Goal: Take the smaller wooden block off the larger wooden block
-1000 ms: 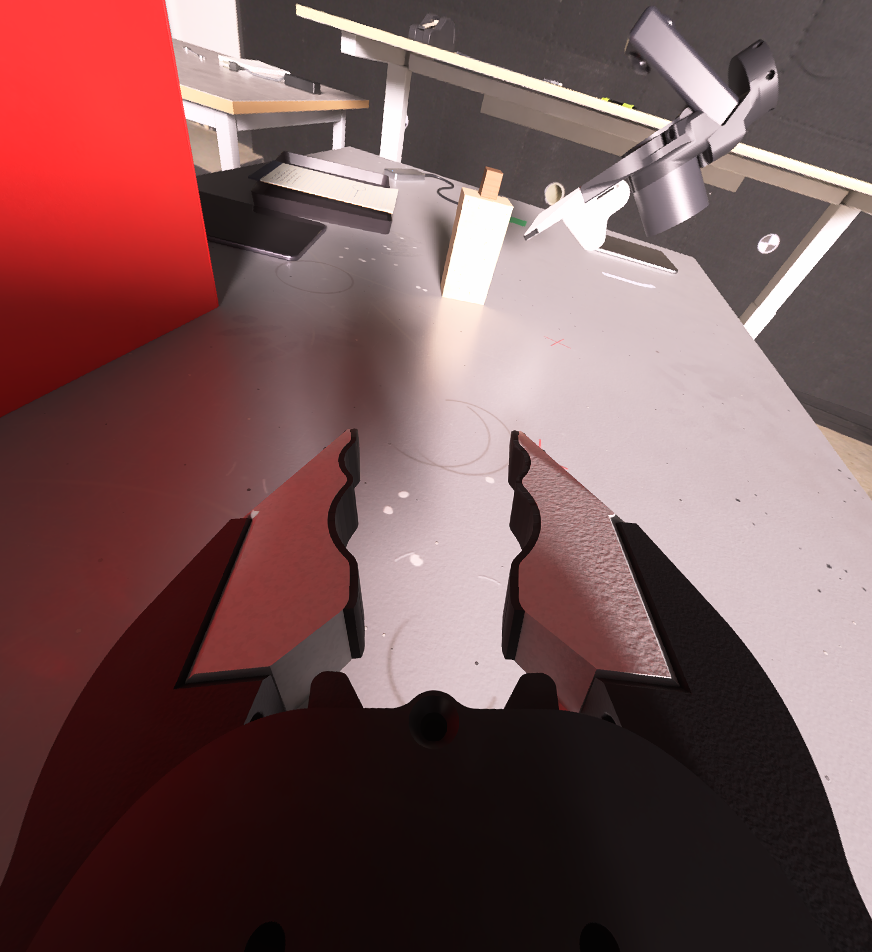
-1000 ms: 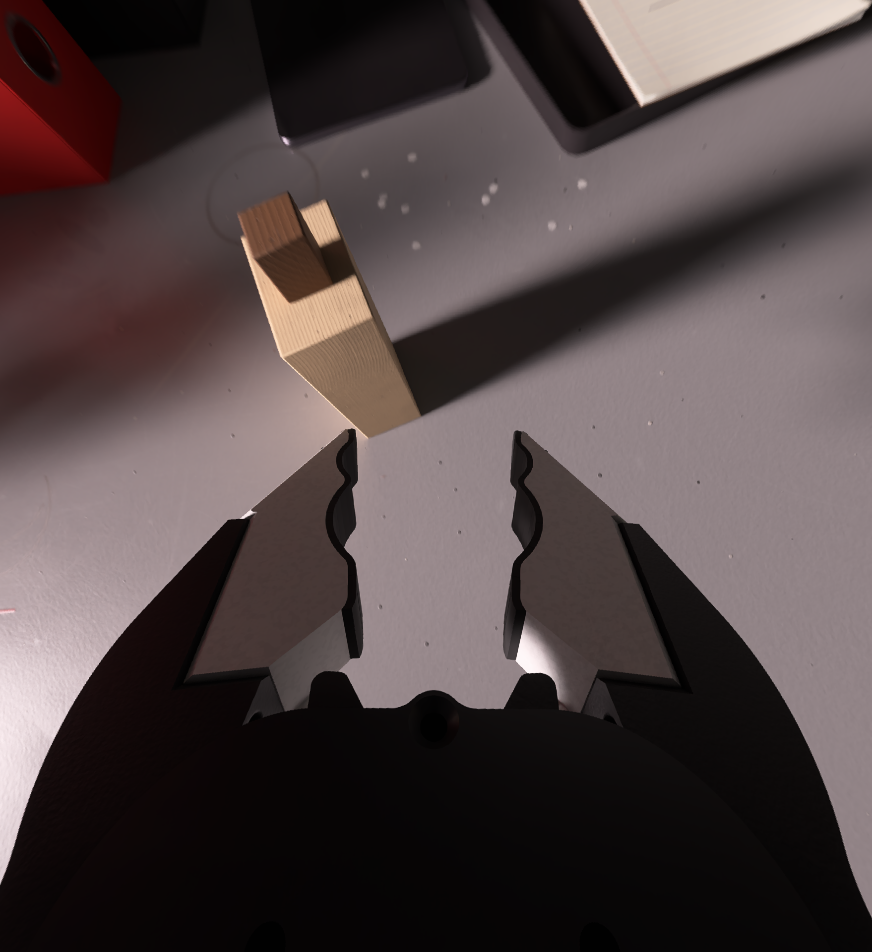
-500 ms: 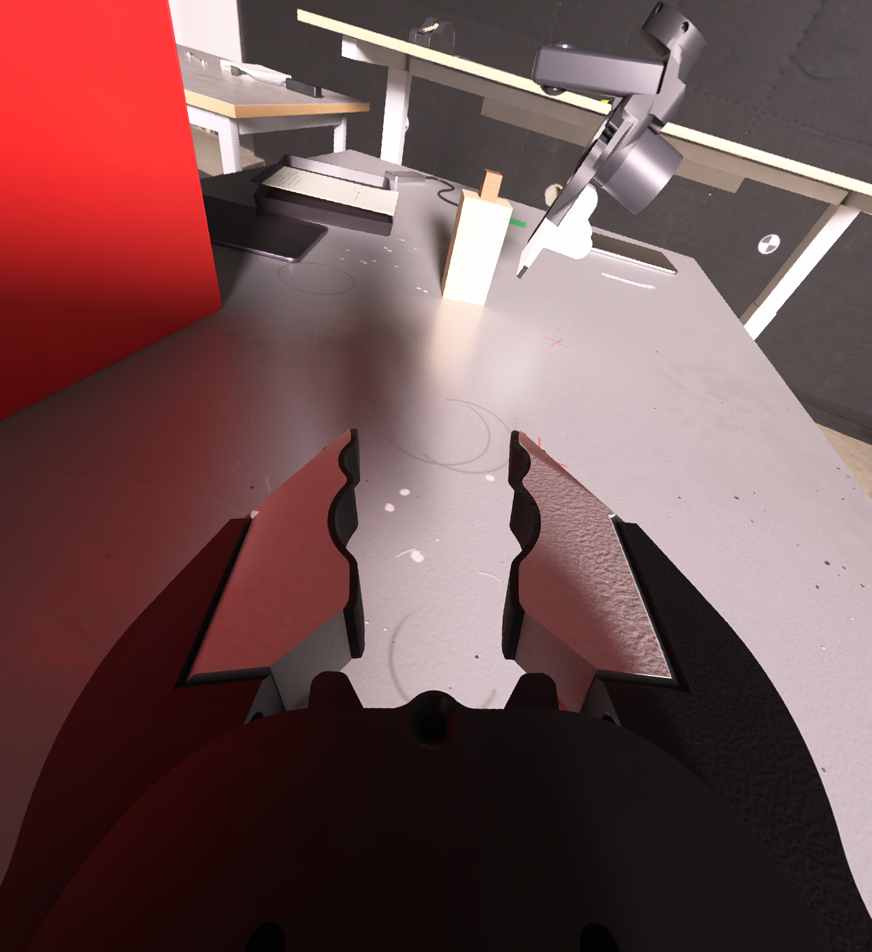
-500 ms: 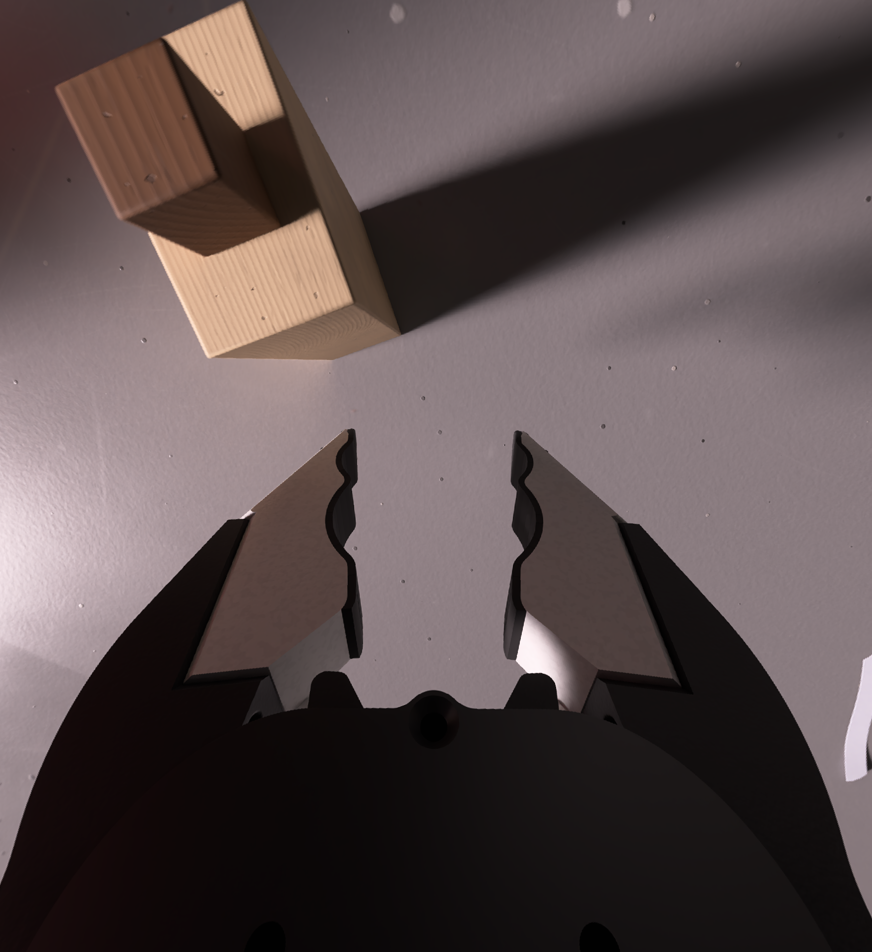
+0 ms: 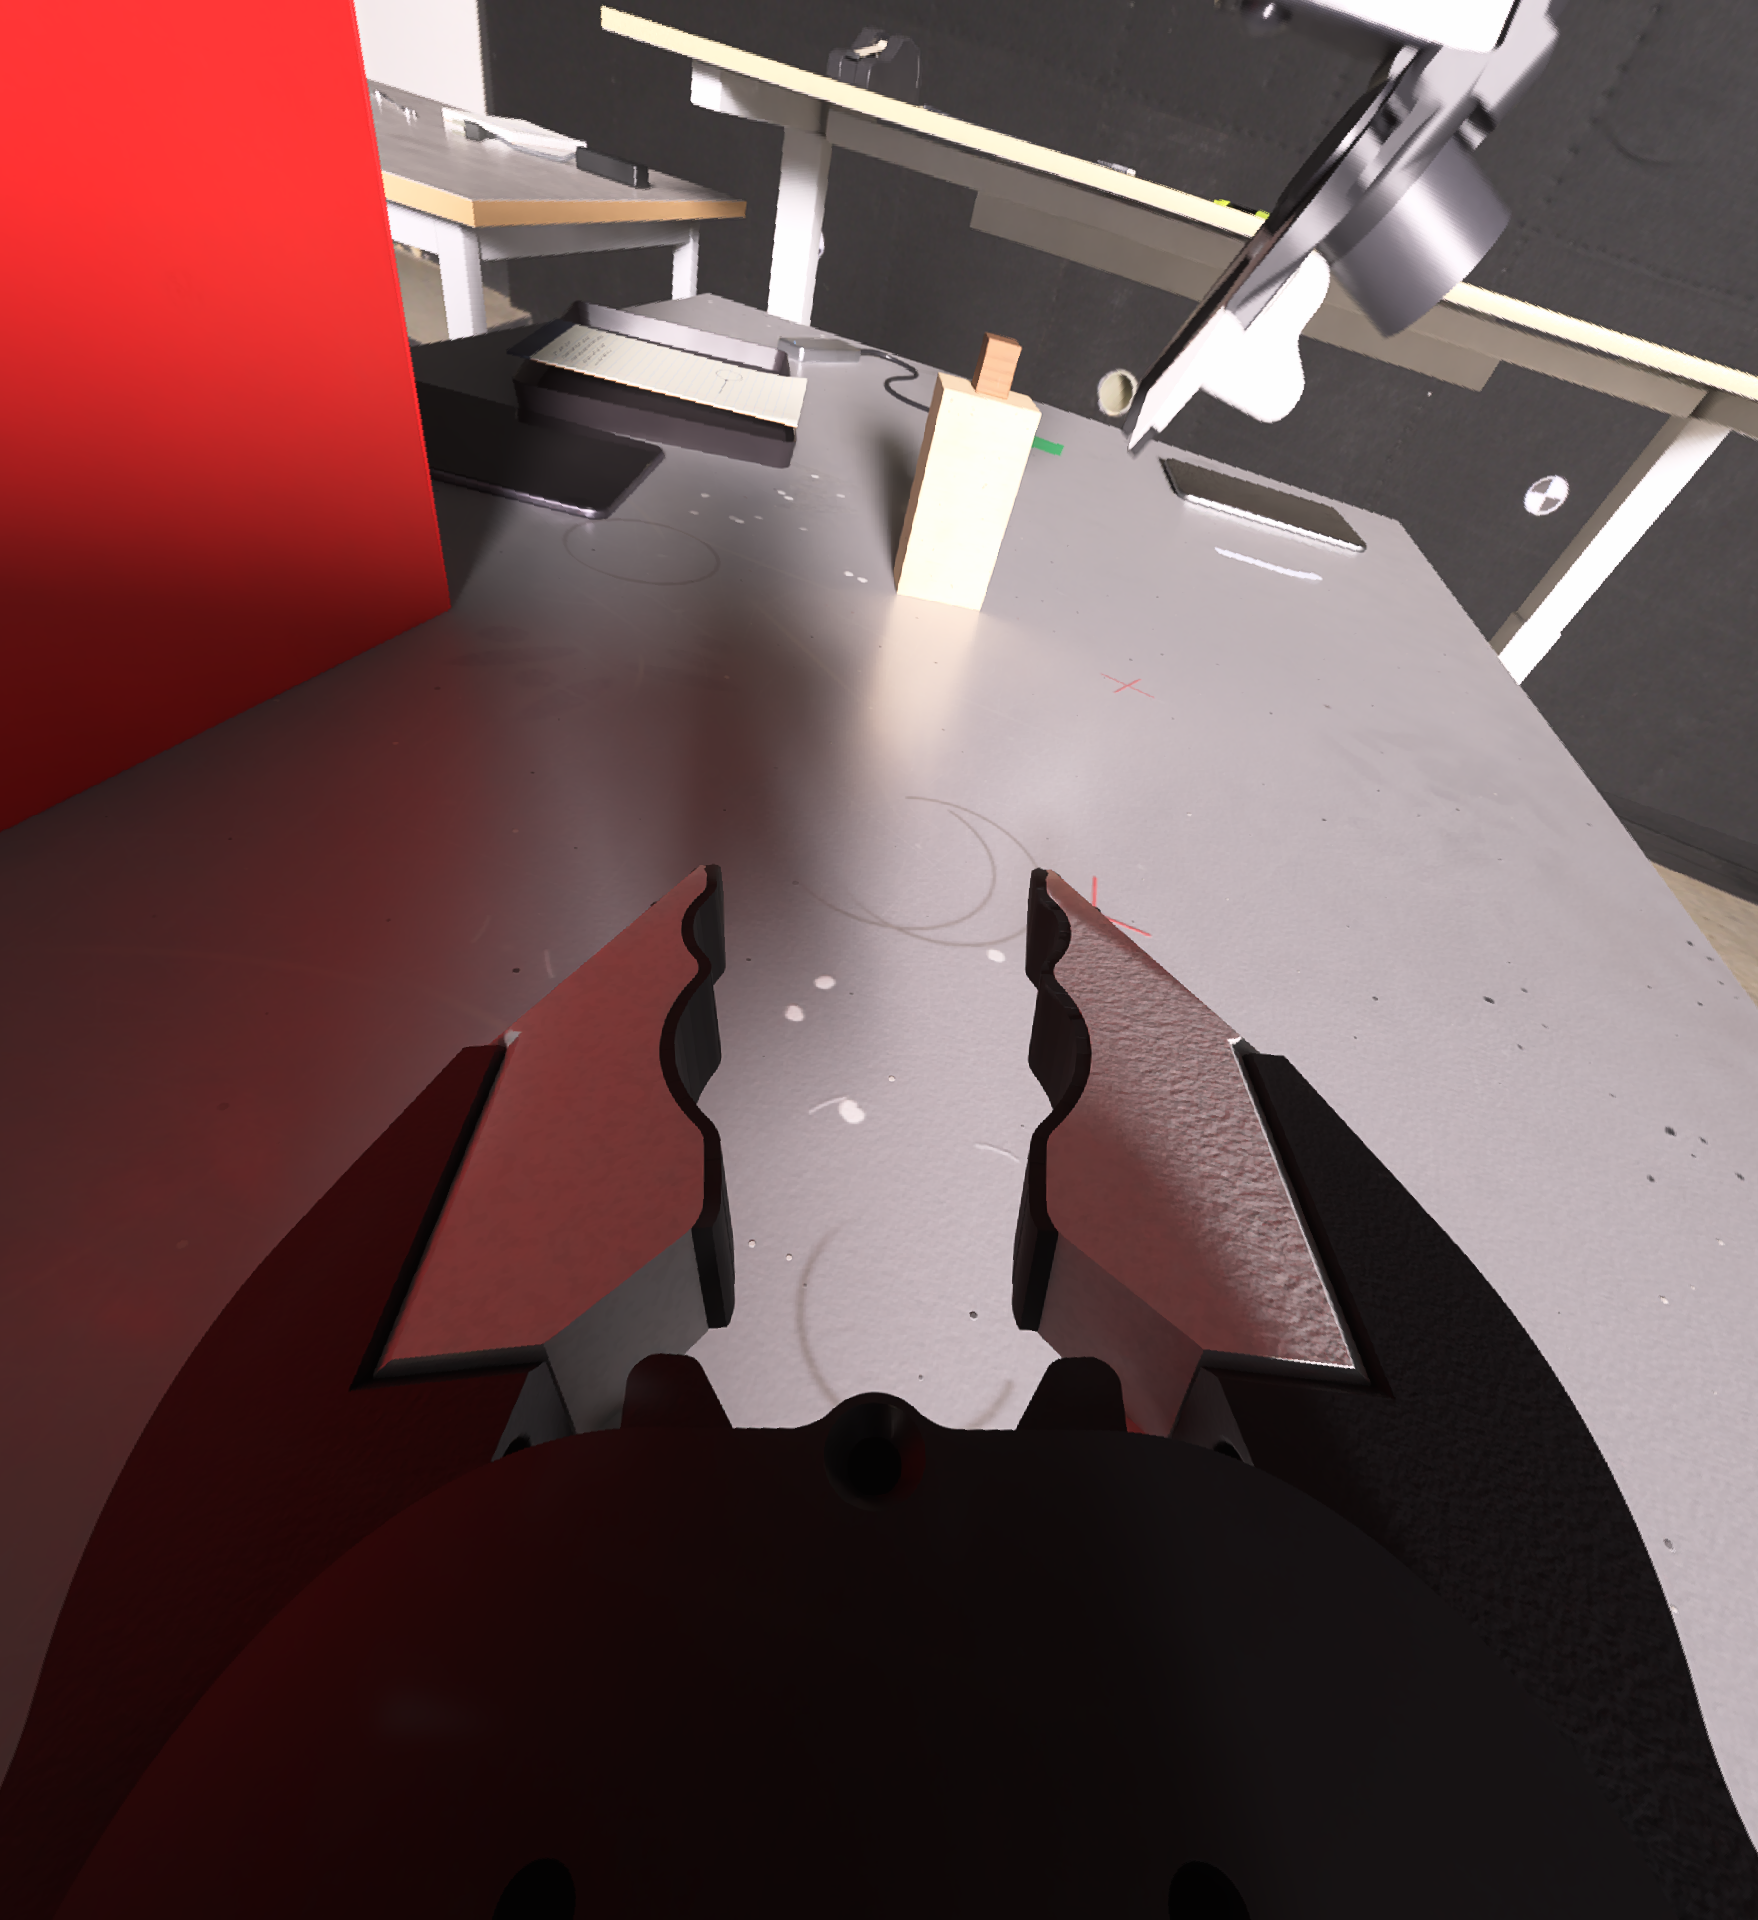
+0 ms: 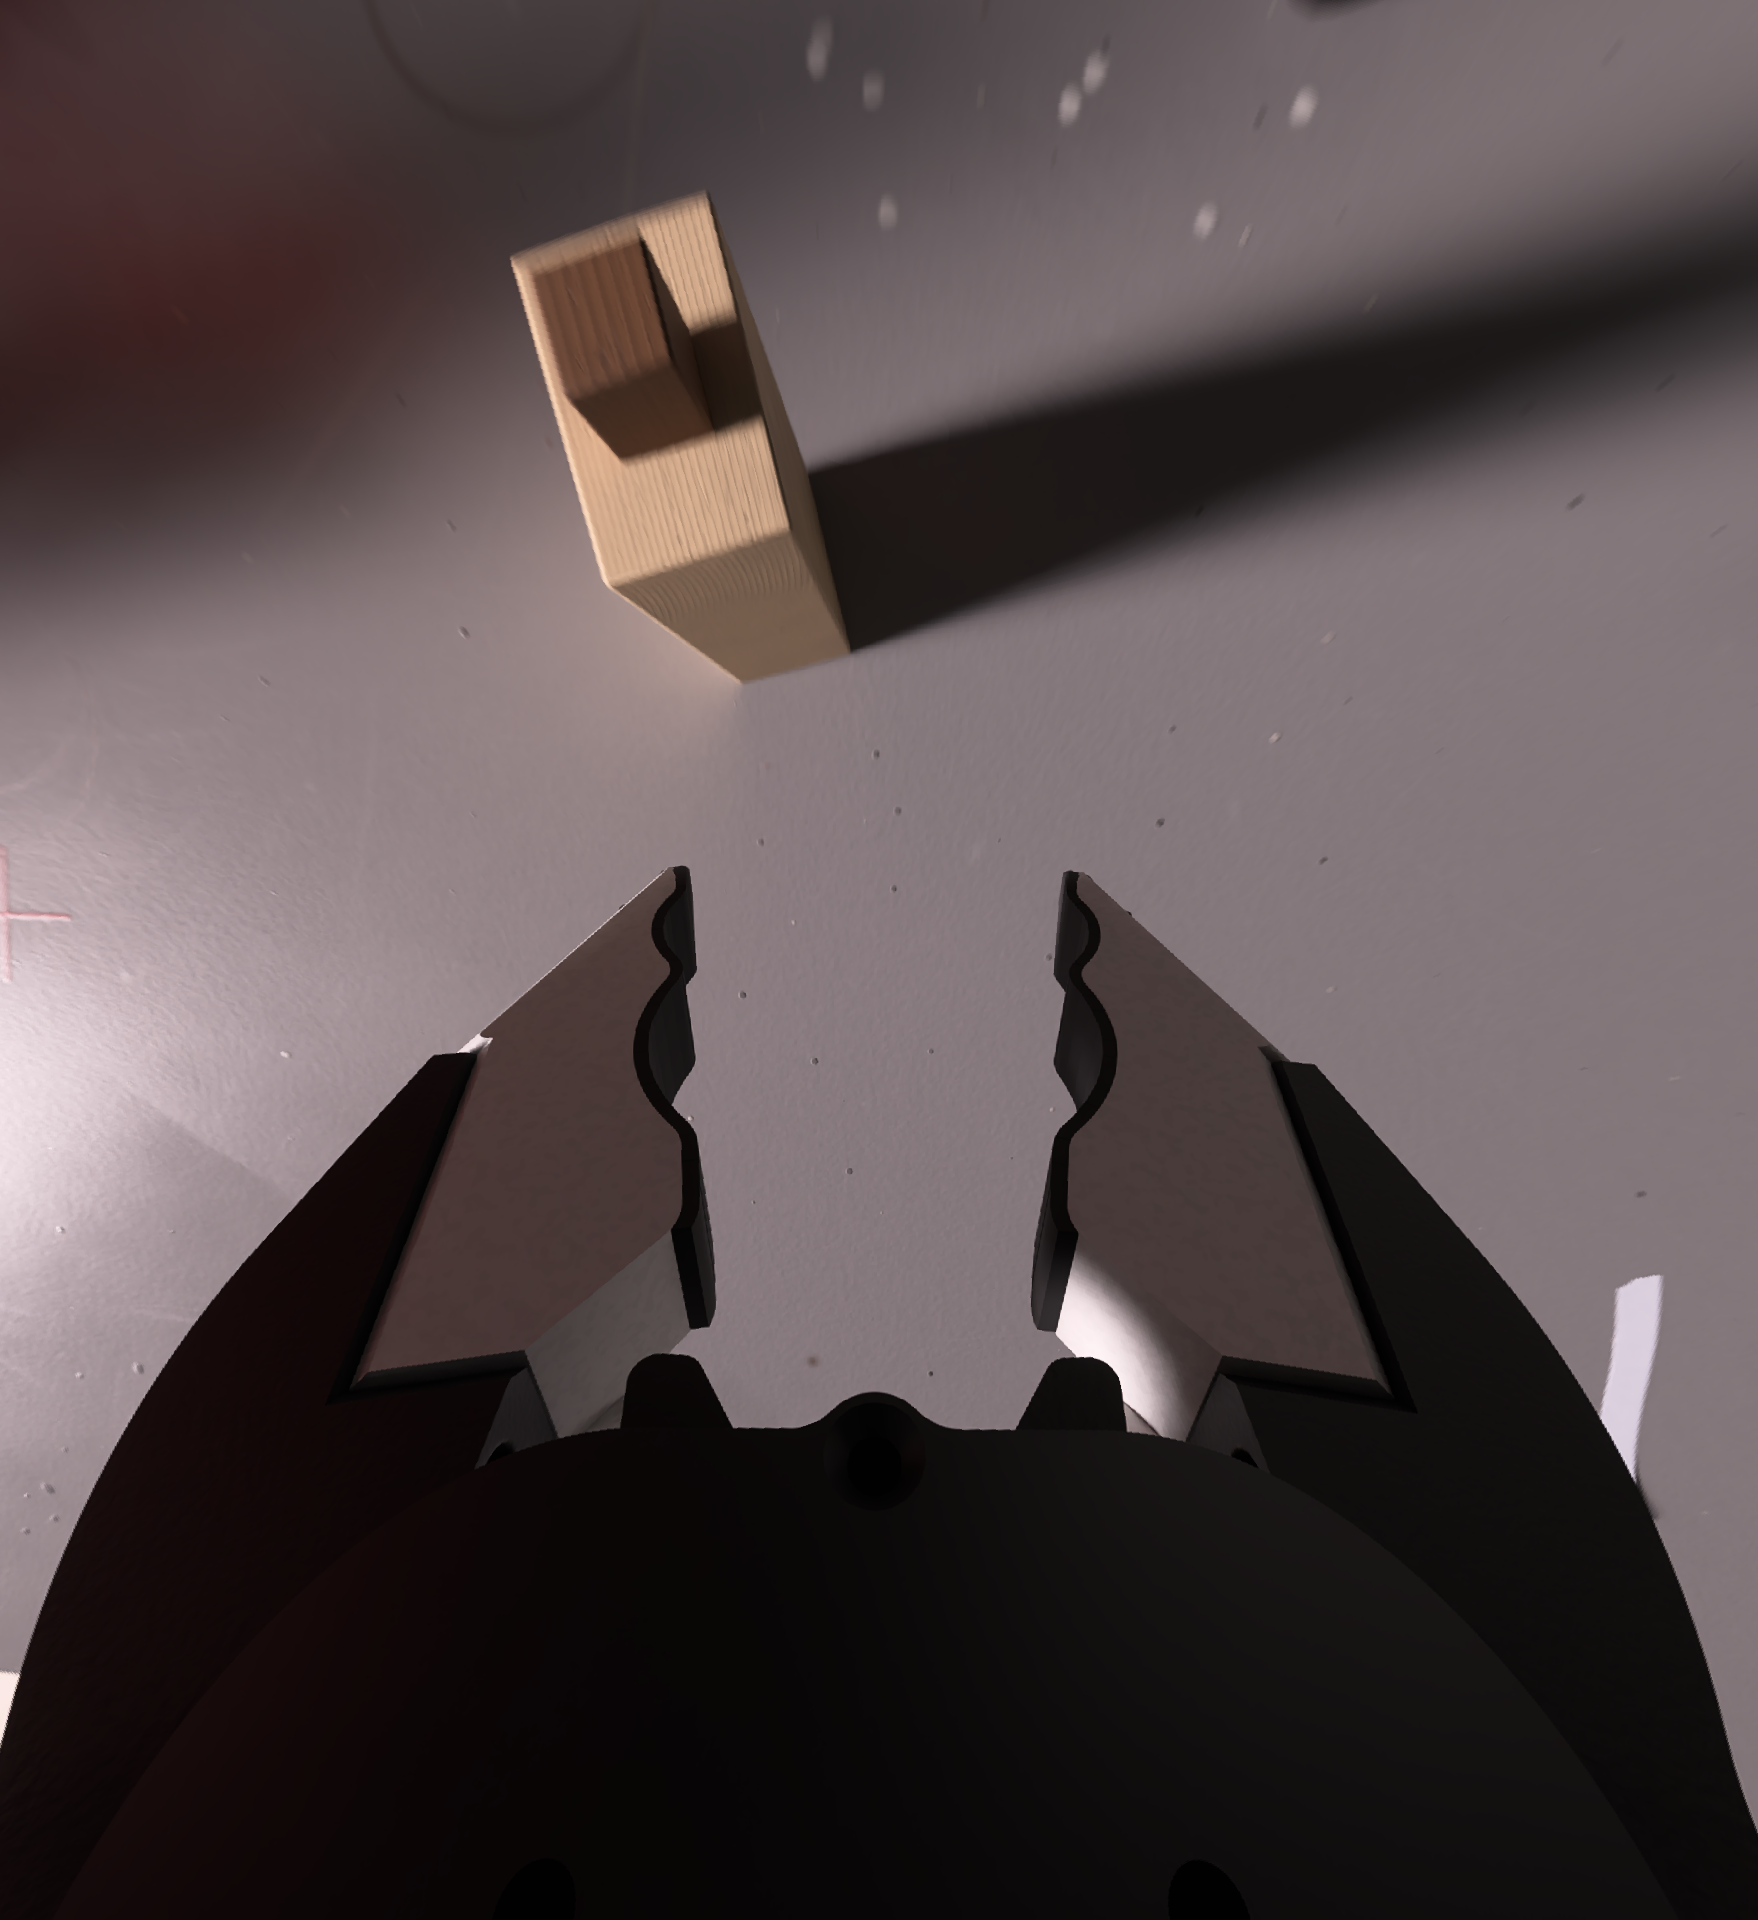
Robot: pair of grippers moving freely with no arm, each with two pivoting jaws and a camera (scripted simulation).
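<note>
A tall pale larger wooden block (image 5: 961,499) stands upright on the grey table (image 5: 1270,831), with a smaller, darker wooden block (image 5: 997,365) on its top. The right wrist view looks down on them: the smaller block (image 6: 610,338) sits at the far end of the larger block's (image 6: 709,530) top. My right gripper (image 6: 875,883) is open and empty, above and short of the blocks; it also shows in the left wrist view (image 5: 1150,421), up to the right of the blocks. My left gripper (image 5: 873,883) is open and empty, low over the table, far from the blocks.
A big red box (image 5: 148,364) stands at the left. Dark trays, one with a notepad (image 5: 667,374), lie at the table's far end. A dark flat slab (image 5: 1259,504) lies to the right of the blocks. The table's right edge drops off (image 5: 1623,831). Other tables stand behind.
My right gripper has risen and drawn back from the blocks, which now look smaller and nearer the centre in its view; its jaws stand slightly wider. The left gripper has not moved.
</note>
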